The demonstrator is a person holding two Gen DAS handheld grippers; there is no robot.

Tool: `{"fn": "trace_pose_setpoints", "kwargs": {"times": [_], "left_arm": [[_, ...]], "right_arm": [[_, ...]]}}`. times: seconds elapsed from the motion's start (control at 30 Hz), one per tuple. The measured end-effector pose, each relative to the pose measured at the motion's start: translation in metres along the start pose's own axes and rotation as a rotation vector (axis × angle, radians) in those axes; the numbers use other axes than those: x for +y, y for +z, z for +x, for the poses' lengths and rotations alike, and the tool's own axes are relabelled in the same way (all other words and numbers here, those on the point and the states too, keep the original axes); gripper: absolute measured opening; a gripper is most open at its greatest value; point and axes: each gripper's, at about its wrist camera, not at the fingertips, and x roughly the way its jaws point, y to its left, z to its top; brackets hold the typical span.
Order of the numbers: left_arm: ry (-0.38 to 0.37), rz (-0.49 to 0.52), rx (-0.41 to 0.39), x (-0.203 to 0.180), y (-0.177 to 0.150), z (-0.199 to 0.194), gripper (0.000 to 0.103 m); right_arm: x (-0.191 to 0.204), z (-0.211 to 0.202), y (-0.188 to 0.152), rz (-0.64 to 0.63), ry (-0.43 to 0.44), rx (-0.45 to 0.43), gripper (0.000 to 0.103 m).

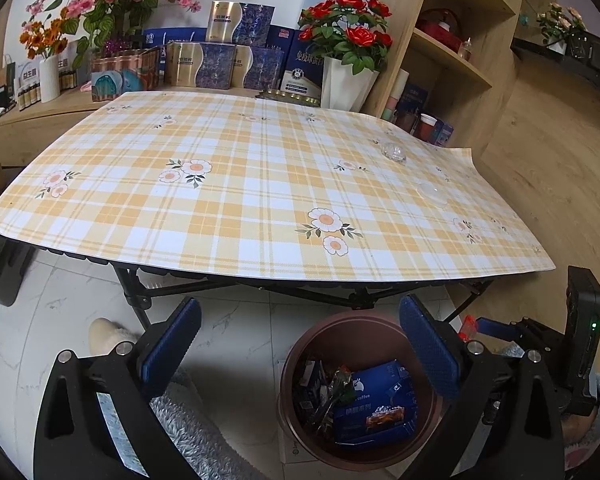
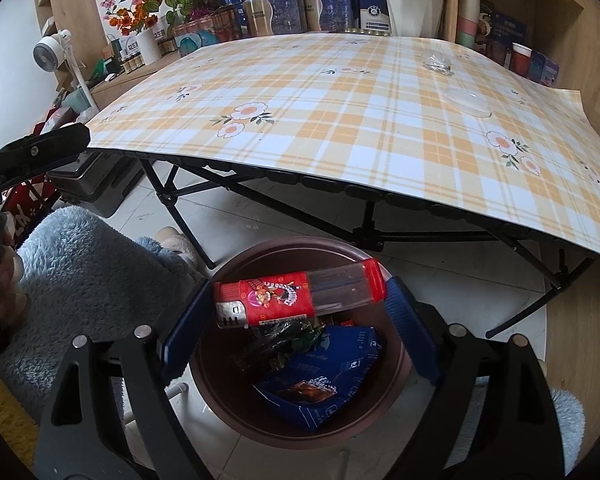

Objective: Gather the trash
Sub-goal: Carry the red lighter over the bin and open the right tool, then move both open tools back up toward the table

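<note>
Below the checked table (image 2: 340, 128), the bin (image 2: 260, 432) waits — right gripper (image 2: 288, 312) pinches a light, stiff, slick lighter (image 2: 296, 296) endwise; left gripper (image 1: 300, 344) gapes empty.

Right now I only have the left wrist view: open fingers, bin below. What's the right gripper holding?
Observer: The right gripper is shut on a red lighter, clamped end to end.
Operator: Is it over the bin?
Observer: Yes. In the right wrist view the lighter hangs above the opening of the brown bin, over the blue coffee packet.
</note>
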Motion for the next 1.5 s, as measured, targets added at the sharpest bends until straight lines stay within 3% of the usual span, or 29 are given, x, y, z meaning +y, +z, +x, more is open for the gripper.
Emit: {"fn": "trace_pose_setpoints", "kwargs": {"times": [1.07,1.27,1.5], "left_arm": [[0.026,-0.004,0.033,-0.001,0.0,0.01,0.097],[0.035,-0.012,0.051,-0.001,0.003,0.015,0.097],[0.023,-0.052,0.049,0.005,0.014,0.02,0.097]], "right_arm": [[-0.037,-0.018,0.006,0.183,0.009,-0.064,0.097],[-0.059,-0.029,0.027,0.182,-0.025,-0.099,0.097],[-0.111,-0.019,0.086,0.074,-0.149,-0.115,0.097]]}}
